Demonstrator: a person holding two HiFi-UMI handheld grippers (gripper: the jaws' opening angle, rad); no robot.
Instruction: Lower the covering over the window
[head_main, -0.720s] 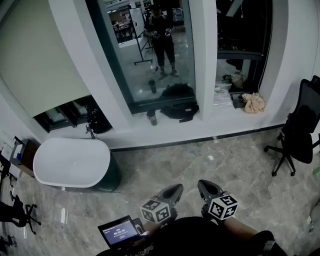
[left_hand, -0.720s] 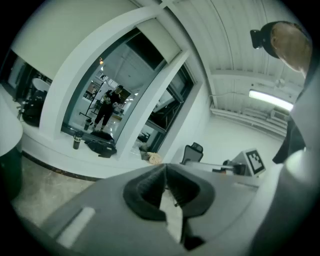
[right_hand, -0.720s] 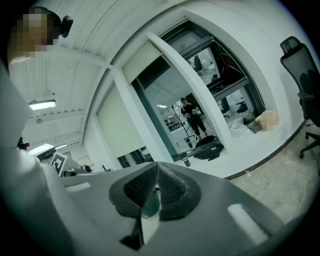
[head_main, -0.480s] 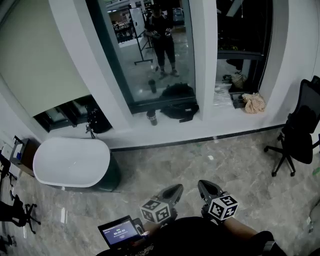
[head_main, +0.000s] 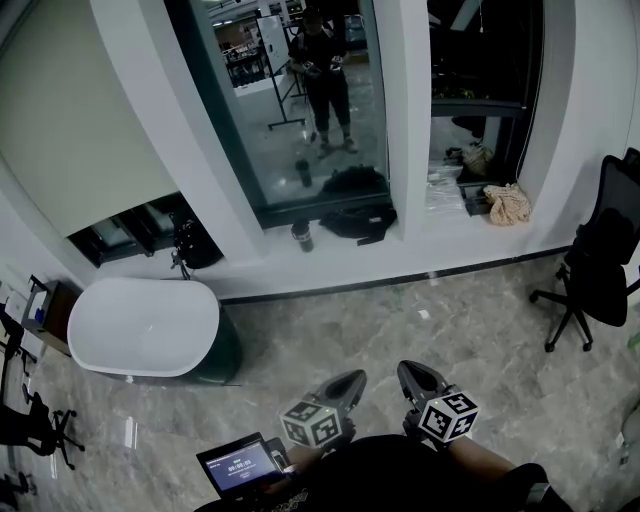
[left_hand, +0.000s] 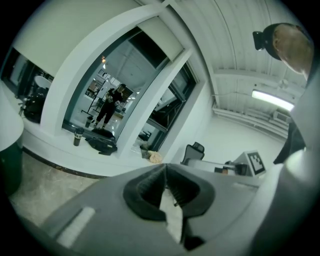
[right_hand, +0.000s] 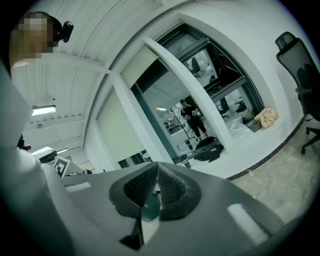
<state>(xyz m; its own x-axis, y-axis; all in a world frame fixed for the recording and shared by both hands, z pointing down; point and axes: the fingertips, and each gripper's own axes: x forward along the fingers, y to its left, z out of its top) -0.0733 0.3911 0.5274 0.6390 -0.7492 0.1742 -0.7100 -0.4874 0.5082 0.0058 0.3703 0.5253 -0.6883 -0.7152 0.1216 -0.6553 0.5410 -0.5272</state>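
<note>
The window wall stands across the floor from me. A beige roller blind (head_main: 75, 130) covers most of the left window, with a dark strip of glass below it. The middle window (head_main: 300, 100) is bare glass that mirrors a standing person, and its blind (right_hand: 142, 62) is rolled high at the top. At the bottom of the head view my left gripper (head_main: 350, 378) and right gripper (head_main: 408, 372) are side by side, far from the windows. Both are shut with nothing between their pads, as the left gripper view (left_hand: 165, 167) and the right gripper view (right_hand: 156, 165) show.
A white oval tub (head_main: 140, 325) stands at the left near the wall. On the sill (head_main: 420, 250) lie a black bag (head_main: 360, 220), a cup (head_main: 303, 236) and a beige cloth (head_main: 508, 205). A black office chair (head_main: 600, 265) is at the right. A small screen (head_main: 240, 465) sits by my left hand.
</note>
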